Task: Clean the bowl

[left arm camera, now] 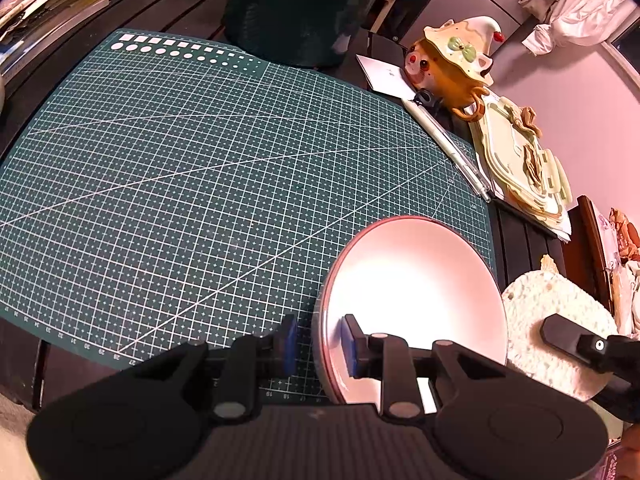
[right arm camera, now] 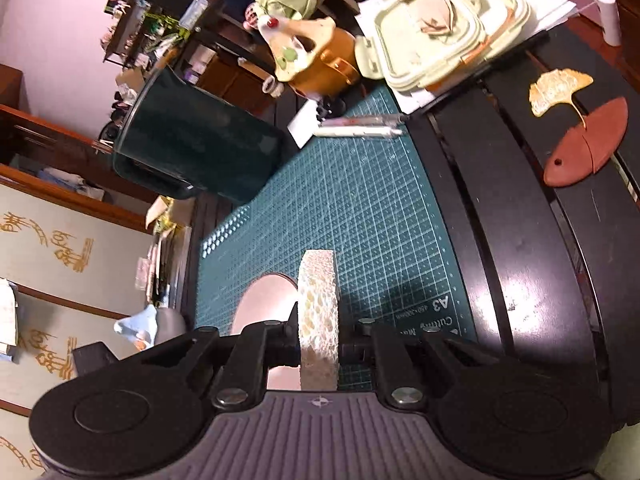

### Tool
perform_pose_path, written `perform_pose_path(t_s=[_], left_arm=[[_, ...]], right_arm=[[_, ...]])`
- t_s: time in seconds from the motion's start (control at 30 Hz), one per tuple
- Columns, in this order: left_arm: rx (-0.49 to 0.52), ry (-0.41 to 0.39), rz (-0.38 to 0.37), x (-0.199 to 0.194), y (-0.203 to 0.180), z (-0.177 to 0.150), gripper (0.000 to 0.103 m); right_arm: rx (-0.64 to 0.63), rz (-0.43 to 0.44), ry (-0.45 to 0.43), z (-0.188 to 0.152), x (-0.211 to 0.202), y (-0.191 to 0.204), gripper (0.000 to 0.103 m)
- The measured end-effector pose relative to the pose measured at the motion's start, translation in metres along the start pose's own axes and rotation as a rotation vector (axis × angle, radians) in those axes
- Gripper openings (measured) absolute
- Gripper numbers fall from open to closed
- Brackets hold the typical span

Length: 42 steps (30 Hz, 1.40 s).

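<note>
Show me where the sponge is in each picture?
Left wrist view: the sponge sits at the lower right, beside the pink bowl, held by the right claw.
Right wrist view: the sponge stands edge-on at the bottom centre.
Shared landmark: the green cutting mat.

The green cutting mat [right arm camera: 360, 216] carries "A3" and "Cutting Ma…", printed upside down at its corner beside the dark table. Ruler numbers including 18, 19 and 27 run along the mat's near edge.
</note>
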<state>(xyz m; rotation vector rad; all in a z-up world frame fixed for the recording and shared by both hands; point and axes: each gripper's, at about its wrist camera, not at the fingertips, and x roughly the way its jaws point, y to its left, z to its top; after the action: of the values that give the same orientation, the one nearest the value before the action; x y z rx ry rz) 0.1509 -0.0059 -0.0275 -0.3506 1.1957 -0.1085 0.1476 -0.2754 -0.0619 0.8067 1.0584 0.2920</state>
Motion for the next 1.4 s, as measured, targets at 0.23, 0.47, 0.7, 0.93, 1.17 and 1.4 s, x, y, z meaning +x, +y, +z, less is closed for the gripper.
perform_pose_path(t_s=[0.23,0.47,0.7,0.93,1.17,1.4], left_arm=[[0.003,-0.002,0.003,0.001,0.0,0.0,0.025],[0.015,-0.007,0.009,0.001,-0.001,0.0,0.025],[0.023,-0.01,0.013,0.002,-0.001,-0.001,0.025],[0.037,-0.013,0.021,0.003,-0.004,-0.002,0.025],[0.04,-0.015,0.022,0.003,-0.004,-0.002,0.025],[0.043,-0.015,0.024,0.003,-0.005,-0.002,0.025]], right_arm=[[0.079,-0.001,0.067,0.0,0.016,-0.02,0.013],[0.083,0.058,-0.021,0.007,-0.002,-0.015,0.013],[0.112,-0.006,0.091,0.0,0.024,-0.025,0.013],[0.086,0.072,-0.029,0.009,-0.005,-0.015,0.013],[0.105,0.038,0.015,0.005,0.009,-0.02,0.013],[0.104,0.071,-0.01,0.007,0.004,-0.018,0.013]])
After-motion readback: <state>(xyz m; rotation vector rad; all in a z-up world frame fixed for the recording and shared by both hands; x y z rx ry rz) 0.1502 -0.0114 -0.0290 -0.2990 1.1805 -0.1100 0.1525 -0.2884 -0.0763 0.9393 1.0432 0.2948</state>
